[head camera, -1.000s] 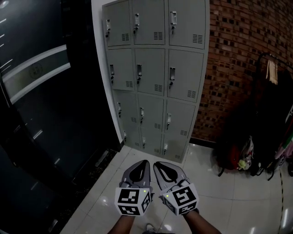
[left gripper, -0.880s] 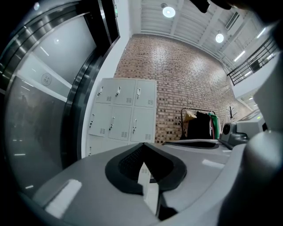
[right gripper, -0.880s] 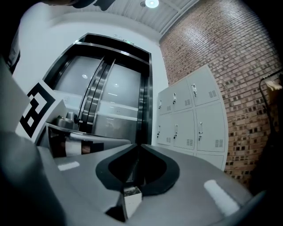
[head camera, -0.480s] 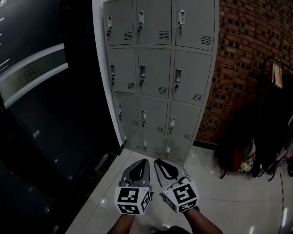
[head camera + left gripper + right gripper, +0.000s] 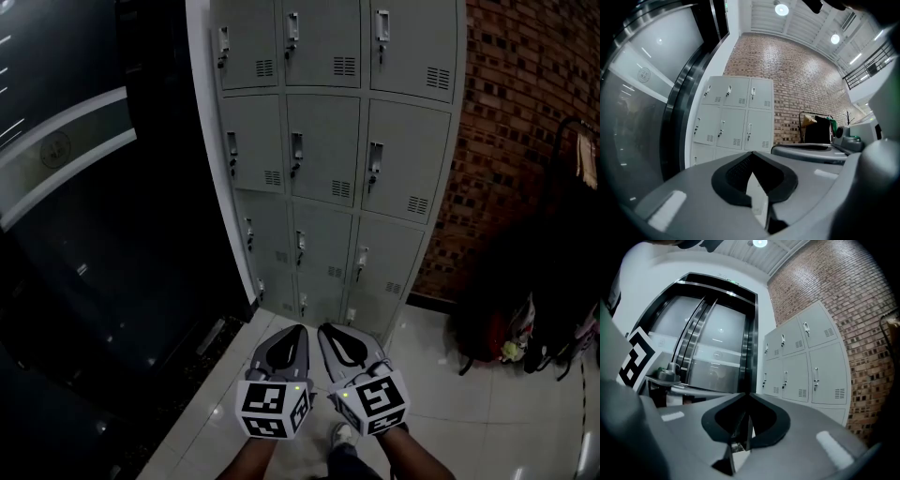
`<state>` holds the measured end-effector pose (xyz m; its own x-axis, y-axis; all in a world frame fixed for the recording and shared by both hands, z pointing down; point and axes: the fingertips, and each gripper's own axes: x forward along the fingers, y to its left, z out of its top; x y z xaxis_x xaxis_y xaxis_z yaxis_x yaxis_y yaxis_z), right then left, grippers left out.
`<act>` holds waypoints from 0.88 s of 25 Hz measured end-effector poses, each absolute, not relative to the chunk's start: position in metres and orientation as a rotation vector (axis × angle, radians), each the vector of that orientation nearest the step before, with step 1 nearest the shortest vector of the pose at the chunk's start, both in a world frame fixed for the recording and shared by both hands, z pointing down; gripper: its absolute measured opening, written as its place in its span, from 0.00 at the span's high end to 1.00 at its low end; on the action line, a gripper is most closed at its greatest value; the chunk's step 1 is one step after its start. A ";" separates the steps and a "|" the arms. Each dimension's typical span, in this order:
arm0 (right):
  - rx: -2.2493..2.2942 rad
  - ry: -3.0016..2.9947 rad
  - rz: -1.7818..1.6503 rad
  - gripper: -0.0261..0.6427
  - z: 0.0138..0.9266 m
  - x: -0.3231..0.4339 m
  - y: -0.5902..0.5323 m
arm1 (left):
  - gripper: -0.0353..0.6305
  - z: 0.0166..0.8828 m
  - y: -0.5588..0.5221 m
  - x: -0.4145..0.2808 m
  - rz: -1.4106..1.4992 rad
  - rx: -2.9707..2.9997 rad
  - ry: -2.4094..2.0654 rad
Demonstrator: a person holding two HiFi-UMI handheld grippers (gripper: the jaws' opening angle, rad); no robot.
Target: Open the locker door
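A grey locker bank (image 5: 328, 159) of three columns stands ahead against the wall, every door closed, each with a small latch handle (image 5: 375, 159). It also shows in the left gripper view (image 5: 733, 122) and the right gripper view (image 5: 806, 366). My left gripper (image 5: 298, 330) and right gripper (image 5: 323, 328) are held side by side low in the head view, well short of the lockers, pointing level at them. Both are shut with nothing between the jaws: the tips meet on the left gripper (image 5: 752, 153) and on the right gripper (image 5: 747, 393).
Dark glass doors (image 5: 84, 187) fill the left side, with a white pillar edge (image 5: 202, 141) next to the lockers. A brick wall (image 5: 525, 112) runs on the right, with a rack of clothes and bags (image 5: 553, 309) before it. Glossy white tiles (image 5: 450, 422) cover the floor.
The lockers have grown larger and nearer in the head view. Both grippers have been carried forward together towards them, still side by side and shut.
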<state>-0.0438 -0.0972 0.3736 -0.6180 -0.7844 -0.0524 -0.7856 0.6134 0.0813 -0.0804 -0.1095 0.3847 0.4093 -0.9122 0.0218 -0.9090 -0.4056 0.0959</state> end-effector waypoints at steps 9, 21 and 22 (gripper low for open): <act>-1.320 2.826 0.146 0.94 0.367 -0.038 -0.192 | 0.94 0.378 -0.203 -0.076 -0.041 2.534 -1.711; -1.269 2.867 0.132 0.94 0.369 -0.015 -0.301 | 0.94 0.376 -0.314 -0.053 -0.021 2.504 -1.757; -1.264 2.866 0.125 0.94 0.369 -0.012 -0.309 | 0.94 0.377 -0.322 -0.049 -0.018 2.504 -1.756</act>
<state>-0.0120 -0.3086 0.3692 -0.6747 -0.7371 -0.0382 -0.7376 0.6715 0.0704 -0.0486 -0.3216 0.3766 0.3417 -0.9391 0.0380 -0.9381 -0.3383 0.0747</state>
